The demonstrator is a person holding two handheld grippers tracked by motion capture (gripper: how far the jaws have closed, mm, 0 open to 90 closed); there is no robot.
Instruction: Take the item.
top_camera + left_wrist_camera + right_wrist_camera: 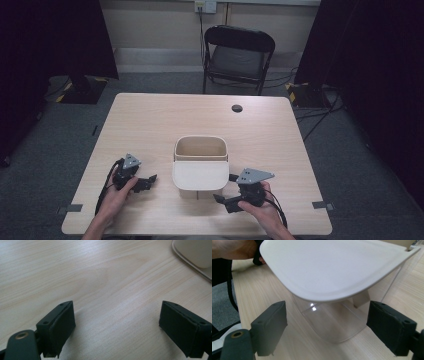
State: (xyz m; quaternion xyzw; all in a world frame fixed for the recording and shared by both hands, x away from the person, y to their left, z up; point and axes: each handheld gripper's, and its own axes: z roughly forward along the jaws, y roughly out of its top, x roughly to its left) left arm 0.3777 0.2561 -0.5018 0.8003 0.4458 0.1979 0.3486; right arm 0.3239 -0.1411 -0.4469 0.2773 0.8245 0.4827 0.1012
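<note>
Lid (200, 175) flap points toward person, bin (201, 149) behind.

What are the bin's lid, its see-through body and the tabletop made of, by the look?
Cream rounded lid: probably matte plastic, with a smooth moulded edge and soft sheen. Clear curved bin body: likely glossy transparent plastic, since the table shows through it and it carries bright highlights. Pale wood-grain tabletop: wood or laminate, satin finish; which one is unclear.

On the pale wooden desk (150, 120) a beige bin (200, 150) stands with its white lid (200, 175) swung toward the person, the left tongs (145, 183) resting apart on one side and the right tongs (225, 189) near the lid's edge.
</note>
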